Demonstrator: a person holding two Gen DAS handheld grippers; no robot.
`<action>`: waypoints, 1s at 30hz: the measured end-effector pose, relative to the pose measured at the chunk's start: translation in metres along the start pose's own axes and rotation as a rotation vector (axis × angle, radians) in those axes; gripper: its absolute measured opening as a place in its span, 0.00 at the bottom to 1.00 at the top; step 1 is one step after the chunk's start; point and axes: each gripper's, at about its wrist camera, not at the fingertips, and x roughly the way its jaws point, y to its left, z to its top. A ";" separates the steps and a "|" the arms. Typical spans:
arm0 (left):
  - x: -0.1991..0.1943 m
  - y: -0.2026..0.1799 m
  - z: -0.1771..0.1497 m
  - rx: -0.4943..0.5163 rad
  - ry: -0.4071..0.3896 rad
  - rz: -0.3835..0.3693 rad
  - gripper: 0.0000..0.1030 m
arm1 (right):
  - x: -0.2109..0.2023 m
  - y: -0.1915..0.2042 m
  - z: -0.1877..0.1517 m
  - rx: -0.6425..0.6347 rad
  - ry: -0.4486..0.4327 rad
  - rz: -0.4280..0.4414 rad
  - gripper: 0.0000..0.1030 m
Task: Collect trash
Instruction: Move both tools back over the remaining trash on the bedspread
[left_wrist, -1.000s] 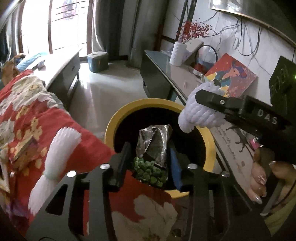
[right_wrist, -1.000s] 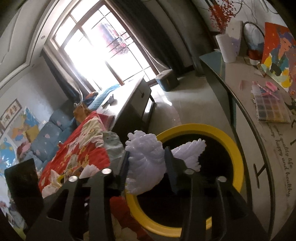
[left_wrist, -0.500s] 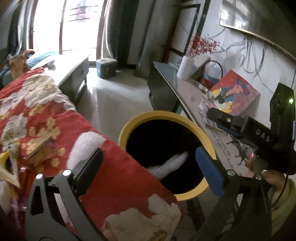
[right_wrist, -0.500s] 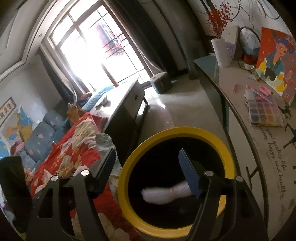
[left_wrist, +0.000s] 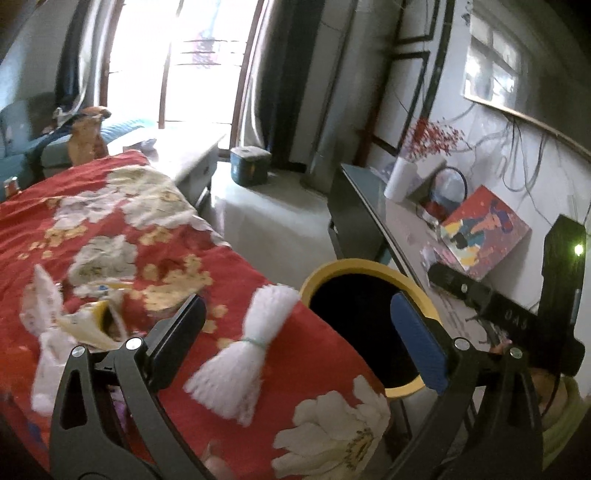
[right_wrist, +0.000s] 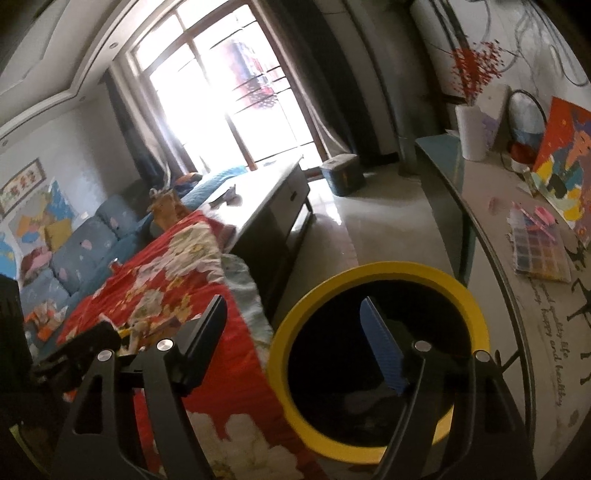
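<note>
A yellow-rimmed black trash bin (left_wrist: 369, 266) (right_wrist: 373, 271) stands beside a table with a red floral cloth (left_wrist: 147, 258) (right_wrist: 177, 295). A white foam net sleeve (left_wrist: 240, 350) lies on the cloth near the bin. More white and yellow wrappers (left_wrist: 62, 325) lie further left. My left gripper (left_wrist: 299, 339) is open and empty above the sleeve and the bin's edge. My right gripper (right_wrist: 295, 339) is open and empty over the bin's left rim; it also shows in the left wrist view (left_wrist: 509, 317). Dark trash lies at the bin's bottom (right_wrist: 365, 402).
A long grey side table (right_wrist: 517, 236) with a painting (left_wrist: 484, 232), a white vase (right_wrist: 471, 133) and a colour tray (right_wrist: 539, 251) runs along the right wall. A low cabinet (right_wrist: 269, 206), a blue sofa (right_wrist: 74, 251) and a small box (left_wrist: 249, 164) stand behind.
Both grippers opened and dropped their trash, a snack bag and a white foam sleeve, into the bin. The left gripper has since swung left, back over the table.
</note>
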 end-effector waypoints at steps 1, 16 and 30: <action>-0.003 0.003 0.000 -0.005 -0.005 0.006 0.89 | 0.000 0.006 -0.001 -0.011 0.001 0.008 0.71; -0.049 0.063 -0.011 -0.103 -0.076 0.128 0.89 | 0.000 0.080 -0.019 -0.142 0.023 0.110 0.76; -0.084 0.123 -0.023 -0.184 -0.099 0.240 0.89 | 0.009 0.143 -0.044 -0.255 0.085 0.182 0.77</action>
